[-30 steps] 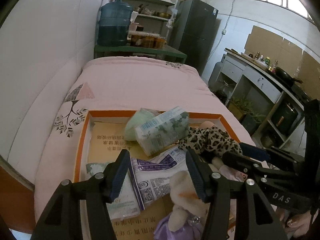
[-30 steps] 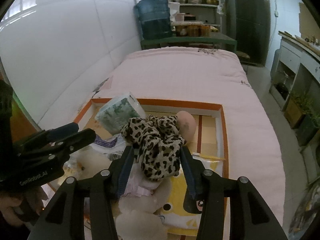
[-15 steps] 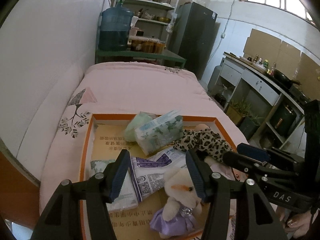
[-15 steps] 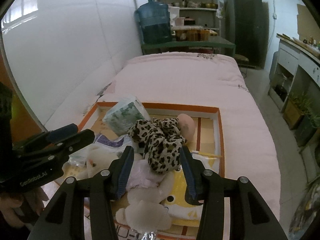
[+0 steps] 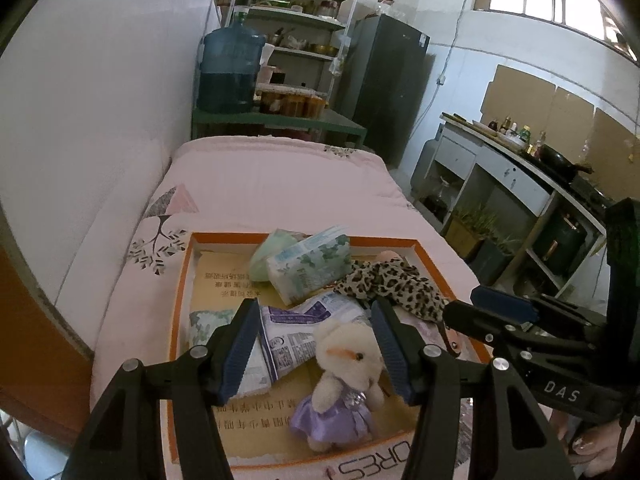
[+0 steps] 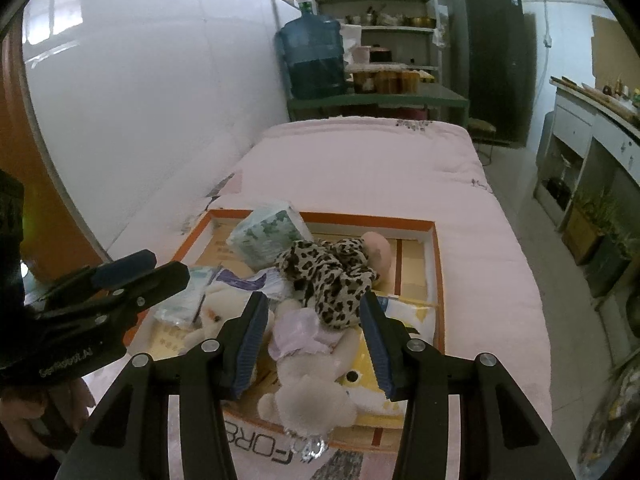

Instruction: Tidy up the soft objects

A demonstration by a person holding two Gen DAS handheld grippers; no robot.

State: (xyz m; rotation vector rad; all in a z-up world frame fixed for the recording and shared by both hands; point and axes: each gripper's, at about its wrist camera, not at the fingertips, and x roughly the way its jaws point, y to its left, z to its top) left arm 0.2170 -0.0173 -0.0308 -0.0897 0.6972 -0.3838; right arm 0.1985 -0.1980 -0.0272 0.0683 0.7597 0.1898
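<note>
Soft toys, cloth and plastic-wrapped packs are lying heaped in an orange-rimmed shallow cardboard box sitting on a pink quilted bed. A cream plush bear in a purple dress is lying nearest, beside a leopard-print cloth and a green-patterned tissue pack. The left gripper and right gripper are hanging above the heap, fingers spread apart, grasping nothing. The box's near edge is being cut off by the gripper bodies. Upside-down lettering "FORES" is showing on the box's near flap; "DAS" is showing on the right gripper.
</note>
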